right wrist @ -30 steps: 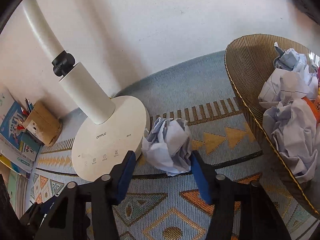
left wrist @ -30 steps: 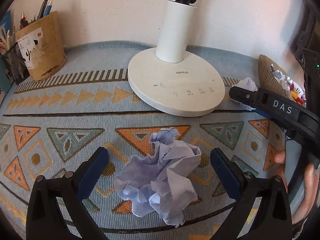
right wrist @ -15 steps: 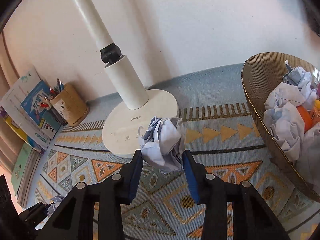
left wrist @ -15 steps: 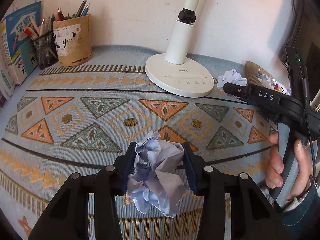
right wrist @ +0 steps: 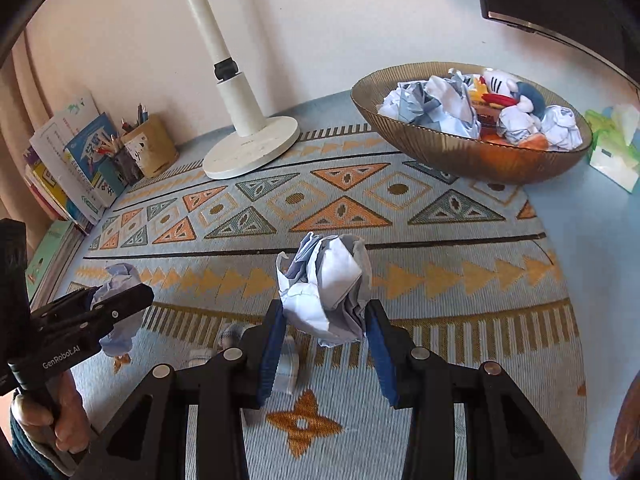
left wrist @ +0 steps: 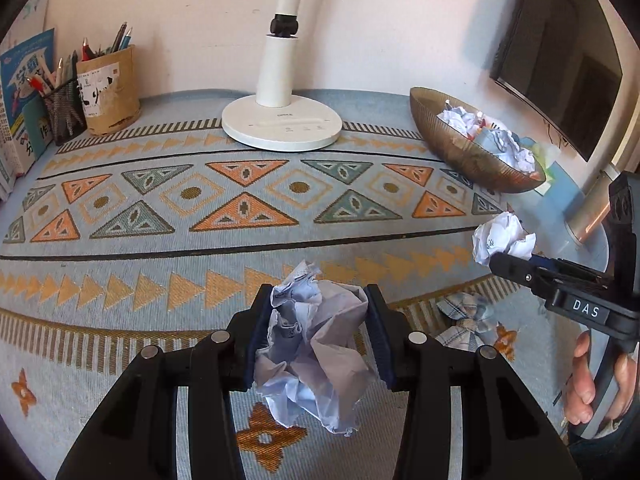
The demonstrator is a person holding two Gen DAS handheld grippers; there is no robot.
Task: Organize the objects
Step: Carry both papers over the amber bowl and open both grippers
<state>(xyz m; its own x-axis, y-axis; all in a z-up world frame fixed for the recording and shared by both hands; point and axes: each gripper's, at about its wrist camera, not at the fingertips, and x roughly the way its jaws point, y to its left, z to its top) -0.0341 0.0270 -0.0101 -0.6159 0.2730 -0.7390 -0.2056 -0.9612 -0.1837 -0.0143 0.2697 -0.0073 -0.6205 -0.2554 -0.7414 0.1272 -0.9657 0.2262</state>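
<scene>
- The left gripper (left wrist: 316, 332) is clamped on a crumpled paper ball (left wrist: 316, 344) that sits right between its jaws.
- The right gripper (right wrist: 326, 340) squeezes another paper wad (right wrist: 326, 288); most of it pokes out past the tips.
- Paper like this looks light, soft and squashy. A gentle pinch across the middle should do.
- Beyond the jaws, the brown bowl (right wrist: 460, 152) already has paper balls and a small toy inside.

On the rug (left wrist: 280, 208), the pen cup (left wrist: 108, 92) stands left of the lamp (left wrist: 280, 124), and the bowl (left wrist: 452, 148) with paper balls (right wrist: 436, 106) in it sits right of the lamp.
</scene>
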